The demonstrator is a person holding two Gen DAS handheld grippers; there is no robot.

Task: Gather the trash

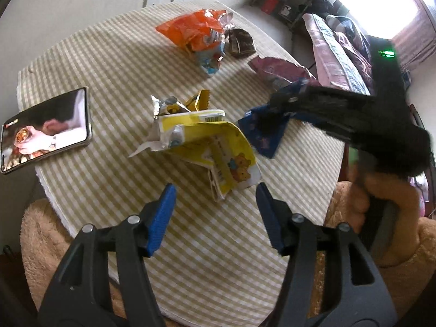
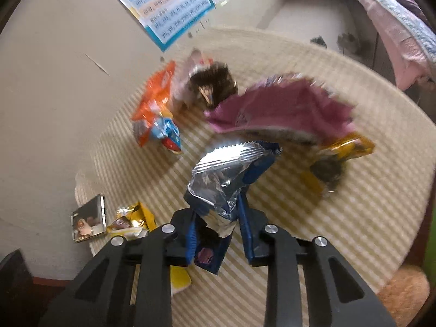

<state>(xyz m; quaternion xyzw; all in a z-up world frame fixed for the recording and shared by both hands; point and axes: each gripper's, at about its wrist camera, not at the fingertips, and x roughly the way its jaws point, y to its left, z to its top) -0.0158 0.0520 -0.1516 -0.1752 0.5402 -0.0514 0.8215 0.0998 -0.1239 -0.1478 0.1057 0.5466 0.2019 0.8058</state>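
My left gripper (image 1: 215, 190) is open and empty, its blue pads just short of a crumpled yellow wrapper (image 1: 207, 141) in the middle of the checked table (image 1: 114, 81). My right gripper (image 2: 218, 218) is shut on a blue wrapper with a silver foil inside (image 2: 226, 179) and holds it above the table; the same wrapper (image 1: 264, 133) and gripper show at the right of the left wrist view. An orange wrapper (image 1: 193, 31), a dark brown wrapper (image 1: 241, 43) and a pink wrapper (image 1: 275, 69) lie farther back. A yellow-and-dark wrapper (image 2: 338, 160) lies at the right.
A phone (image 1: 46, 130) with a lit screen lies at the table's left edge. A tan plush seat (image 1: 41, 234) sits below the table's near edge. A bed with blankets (image 1: 340, 49) stands to the right, and posters (image 2: 169, 5) hang on the wall behind.
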